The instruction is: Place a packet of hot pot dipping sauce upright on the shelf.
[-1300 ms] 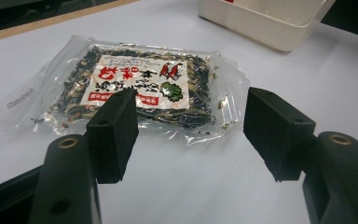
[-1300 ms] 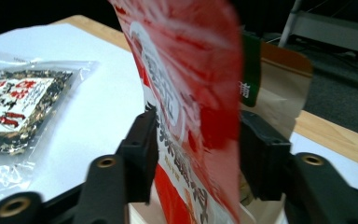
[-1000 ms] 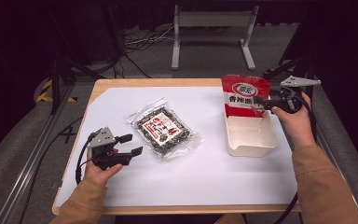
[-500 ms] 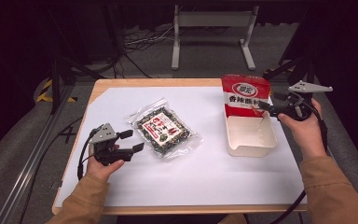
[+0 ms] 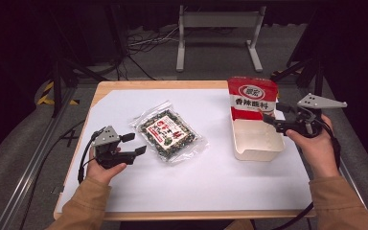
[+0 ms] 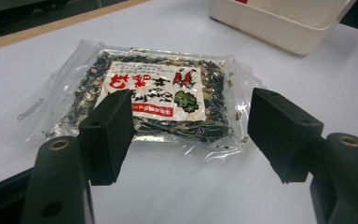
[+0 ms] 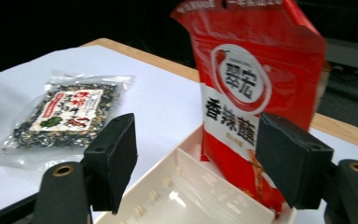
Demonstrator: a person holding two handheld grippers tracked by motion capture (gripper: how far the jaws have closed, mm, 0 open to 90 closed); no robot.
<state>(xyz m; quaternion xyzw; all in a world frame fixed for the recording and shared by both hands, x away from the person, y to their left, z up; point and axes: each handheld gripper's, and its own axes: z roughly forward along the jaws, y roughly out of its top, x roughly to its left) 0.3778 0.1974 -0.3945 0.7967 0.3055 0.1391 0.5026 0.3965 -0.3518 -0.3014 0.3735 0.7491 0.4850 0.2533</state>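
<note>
The red pouch (image 5: 252, 98) stands upright at the far end of the cream tray (image 5: 258, 143), leaning on its back wall, just ahead of the right tool (image 5: 274, 120), whose jaws have just been opening and stand spread with nothing between them. I reckon that pouch could topple or slide flat, since only the low wall props it. The left tool (image 5: 135, 143) hovers spread too, empty, with the clear seaweed packet (image 5: 168, 134) lying flat on the counter (image 5: 211, 182) just beyond its tips. That slick film may slip or crumple when pinched. Nothing blocks either tool.
</note>
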